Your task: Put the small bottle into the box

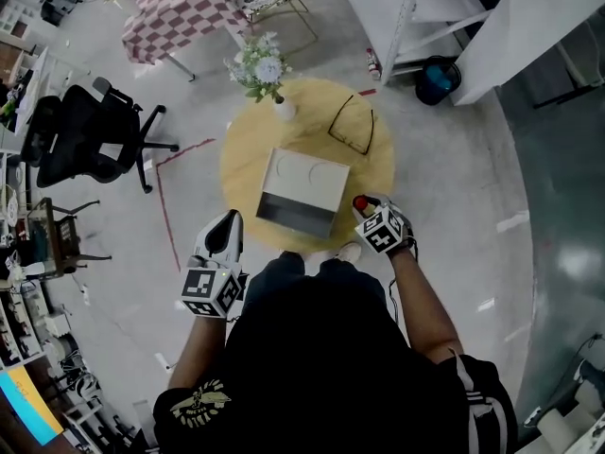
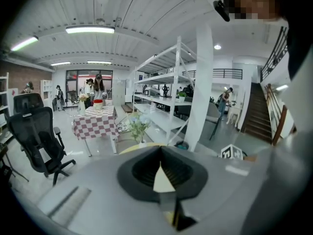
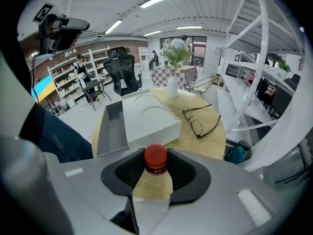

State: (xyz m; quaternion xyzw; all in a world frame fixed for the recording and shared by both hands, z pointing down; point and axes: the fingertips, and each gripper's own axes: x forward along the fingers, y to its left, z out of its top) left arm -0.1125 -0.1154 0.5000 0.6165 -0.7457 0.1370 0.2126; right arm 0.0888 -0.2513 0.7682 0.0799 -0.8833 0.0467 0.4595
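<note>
- The round yellow bench [image 1: 244,154] fills the middle of the head view, with grey floor all around it.
- A black office chair [image 1: 83,138] stands on the floor at the left of that view, well apart from the bench.
- The white box [image 1: 304,189] sits at the bench's centre. Its top has round recesses, and a grey open compartment runs along the side facing the lower frame edge.
- The left tool [image 1: 228,223] hangs at the lower left of the head view, off the bench rim and over the floor. Its own view shows the jaws pressed together with nothing between them.
- The right tool [image 3: 156,168] is at the bench's lower right rim, pinching the small bottle by its neck and shoulders.
- A white vase of pale flowers [image 1: 268,76] stands upright at the bench's upper left edge.
- Black-framed glasses [image 1: 354,127] lie on the upper right part of the bench, apart from the box.
- The small bottle [image 3: 155,156] has a red cap and a clear body. It is upright between the right tool's pads, near the box's lower right corner and outside the box.
</note>
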